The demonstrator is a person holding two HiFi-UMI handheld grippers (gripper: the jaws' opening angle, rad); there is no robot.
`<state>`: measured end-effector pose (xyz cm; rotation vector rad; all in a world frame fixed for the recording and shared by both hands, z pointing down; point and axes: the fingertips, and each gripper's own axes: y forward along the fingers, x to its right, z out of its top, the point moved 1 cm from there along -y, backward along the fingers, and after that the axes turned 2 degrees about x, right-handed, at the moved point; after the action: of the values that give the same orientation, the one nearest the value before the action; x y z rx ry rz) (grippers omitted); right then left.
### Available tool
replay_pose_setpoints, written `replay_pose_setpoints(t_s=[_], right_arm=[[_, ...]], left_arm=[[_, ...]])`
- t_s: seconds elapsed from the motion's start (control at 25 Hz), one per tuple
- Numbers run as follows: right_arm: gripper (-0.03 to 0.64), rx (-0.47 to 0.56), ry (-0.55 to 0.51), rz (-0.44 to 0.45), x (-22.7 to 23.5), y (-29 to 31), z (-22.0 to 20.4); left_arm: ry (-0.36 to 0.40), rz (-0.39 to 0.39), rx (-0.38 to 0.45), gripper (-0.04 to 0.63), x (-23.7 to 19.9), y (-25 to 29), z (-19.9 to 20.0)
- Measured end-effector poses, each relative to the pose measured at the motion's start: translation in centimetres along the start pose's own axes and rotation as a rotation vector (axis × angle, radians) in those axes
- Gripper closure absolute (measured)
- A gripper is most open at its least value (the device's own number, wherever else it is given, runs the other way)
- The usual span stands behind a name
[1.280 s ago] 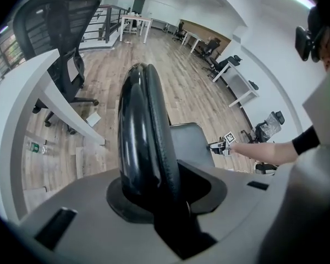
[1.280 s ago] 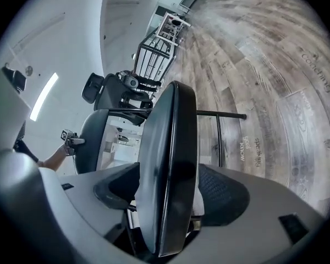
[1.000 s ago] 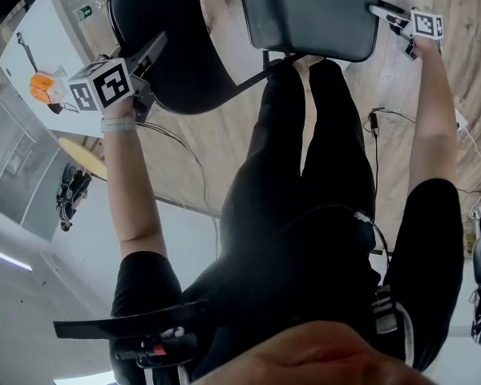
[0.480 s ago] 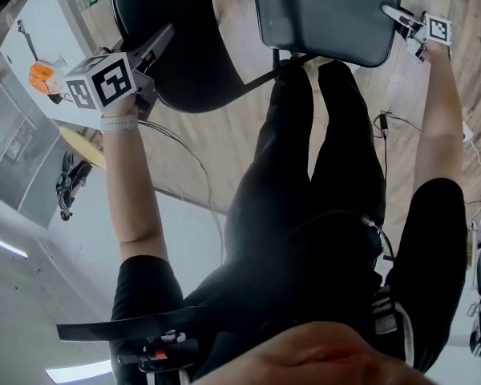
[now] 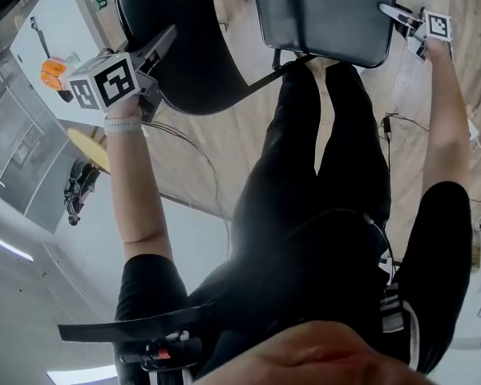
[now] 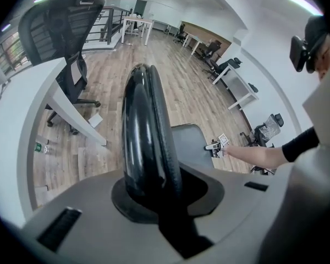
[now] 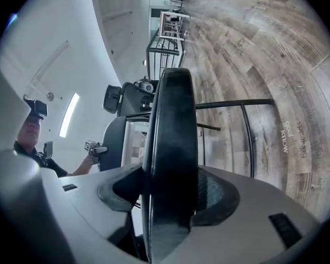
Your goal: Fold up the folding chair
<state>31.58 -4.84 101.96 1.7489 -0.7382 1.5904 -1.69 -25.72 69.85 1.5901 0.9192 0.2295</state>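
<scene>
The folding chair's black backrest (image 5: 184, 38) fills the top left of the head view, and its dark seat (image 5: 325, 14) the top middle. My left gripper (image 5: 167, 42) is shut on the backrest's edge; its jaws have just been closing on it. The left gripper view has that glossy edge (image 6: 140, 125) running up from between the jaws (image 6: 154, 191). At the far right, my right gripper (image 5: 385, 8) grips the seat's side edge, and its jaws narrowed slightly. In the right gripper view the thick seat edge (image 7: 173, 136) fills the gap between the jaws (image 7: 168, 202).
The person's black-clad legs (image 5: 321, 135) stand right behind the chair on a wood floor. Cables (image 5: 385, 127) trail on the floor at the right. A white desk (image 6: 60, 109) and an office chair (image 6: 71, 76) stand left of the backrest. The chair's black tube frame (image 7: 236, 103) runs over the floor.
The seat and my right gripper have shifted a little to the right and up in the head view. My left gripper has stayed on the backrest with hardly any movement.
</scene>
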Motion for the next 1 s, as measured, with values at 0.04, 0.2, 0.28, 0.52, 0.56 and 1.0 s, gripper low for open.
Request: replay_pose_setpoints(t_s=[0.04, 0.2, 0.28, 0.52, 0.56, 1.0], right_arm=[[0.351, -0.008, 0.001, 0.020, -1.2, 0.6, -0.2], [0.354, -0.063, -0.029, 0.087, -6.7, 5.6, -1.2], [0.354, -0.089, -0.038, 0.120, -9.1, 8.0, -1.6], [0.360, -0.143, -0.088, 0.171, -13.6, 9.2, -1.0], [0.373, -0.143, -0.084, 0.193, -14.9, 9.5, -1.1], [0.513, -0.164, -0.125, 0.312, -23.2, 18.3, -1.8]], left_arm=[[0.002, 0.004, 0.001, 0.525, -0.2, -0.6, 0.0], [-0.003, 0.017, 0.006, 0.527, -3.4, -4.2, -0.4], [-0.007, 0.021, 0.007, 0.529, -4.8, -5.6, -0.5], [0.003, 0.021, 0.000, 0.535, -3.6, -6.5, 0.8], [0.004, 0.022, -0.001, 0.535, -3.4, -6.8, 0.9], [0.002, 0.034, 0.004, 0.537, -7.2, -11.5, 0.8]])
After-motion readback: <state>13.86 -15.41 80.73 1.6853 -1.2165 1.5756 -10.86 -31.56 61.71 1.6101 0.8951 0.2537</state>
